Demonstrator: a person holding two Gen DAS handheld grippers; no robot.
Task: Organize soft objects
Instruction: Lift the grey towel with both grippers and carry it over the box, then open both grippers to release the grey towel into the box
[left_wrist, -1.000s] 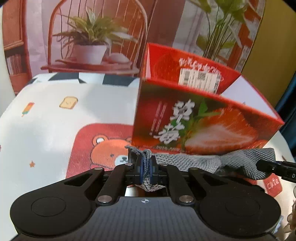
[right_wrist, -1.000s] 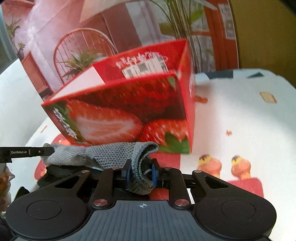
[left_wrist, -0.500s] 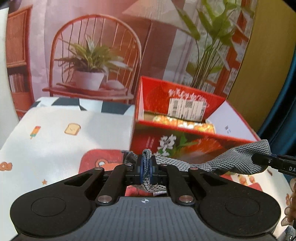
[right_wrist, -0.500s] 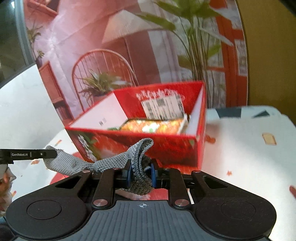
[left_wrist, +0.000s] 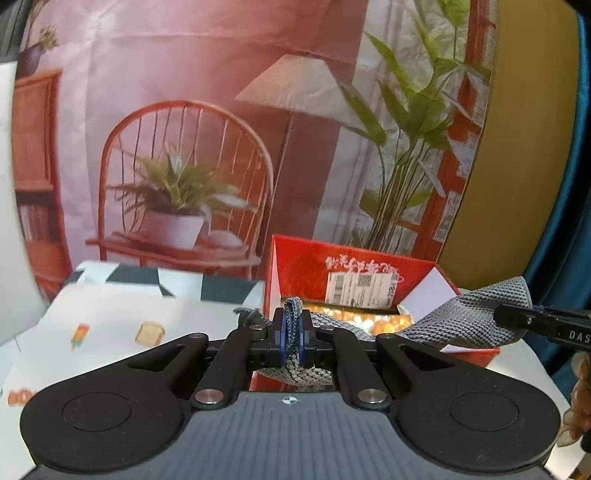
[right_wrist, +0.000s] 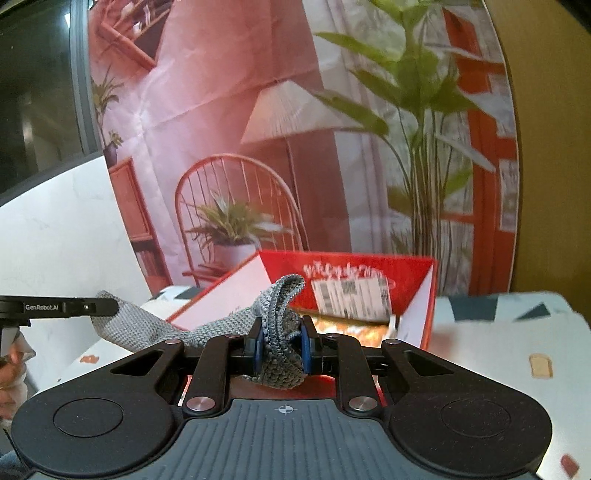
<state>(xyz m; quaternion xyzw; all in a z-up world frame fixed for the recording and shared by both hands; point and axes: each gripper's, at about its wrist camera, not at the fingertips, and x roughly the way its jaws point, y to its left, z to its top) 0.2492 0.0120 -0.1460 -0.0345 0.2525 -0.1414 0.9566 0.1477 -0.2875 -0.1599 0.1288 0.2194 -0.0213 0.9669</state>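
A grey knit cloth is held stretched between the two tongs, one end pinched in the left tongs and the other, bunched thicker, clamped in the right tongs. It is carried above the near rim of the open red box, probably so that it can be lowered in flat rather than crumpled. Something orange is already seen inside the box. The box stands on a desk covered by a white cloth printed with toast and ice lollies. Behind it, a printed backdrop of a chair, lamp and plants is hung.
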